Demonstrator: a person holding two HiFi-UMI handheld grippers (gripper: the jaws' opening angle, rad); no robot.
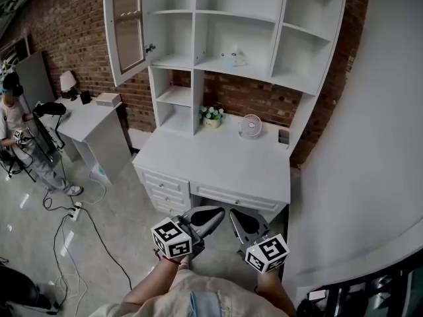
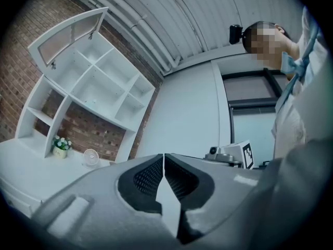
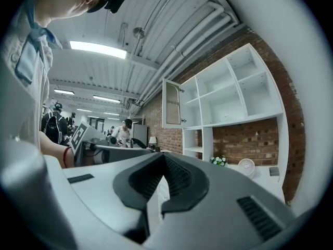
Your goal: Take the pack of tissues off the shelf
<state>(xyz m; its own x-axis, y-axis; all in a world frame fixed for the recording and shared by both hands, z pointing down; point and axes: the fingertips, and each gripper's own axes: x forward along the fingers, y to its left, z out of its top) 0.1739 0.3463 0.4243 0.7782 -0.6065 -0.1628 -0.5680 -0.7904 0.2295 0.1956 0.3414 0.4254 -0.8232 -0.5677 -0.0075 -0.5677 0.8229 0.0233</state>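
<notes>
The pack of tissues (image 1: 232, 60) is a pale bluish bundle on the middle shelf of the white shelf unit (image 1: 301, 84), above the desk (image 1: 218, 164). Both grippers hang low in front of the desk, well below and short of the shelf. My left gripper (image 1: 217, 212) is shut with nothing in it, its jaws meeting at the tip (image 2: 164, 155). My right gripper (image 1: 232, 215) is also shut and empty (image 3: 164, 155). Their tips point toward each other, close together. I cannot make out the tissues in either gripper view.
On the desk stand a small flower pot (image 1: 211, 115), a round white fan (image 1: 250, 125) and a small dark object (image 1: 283, 137). The cabinet's glass door (image 1: 125, 28) hangs open at upper left. A side table (image 1: 92, 121) with a lamp (image 1: 67, 81), a person (image 1: 16, 134) and floor cables (image 1: 73, 243) are at left.
</notes>
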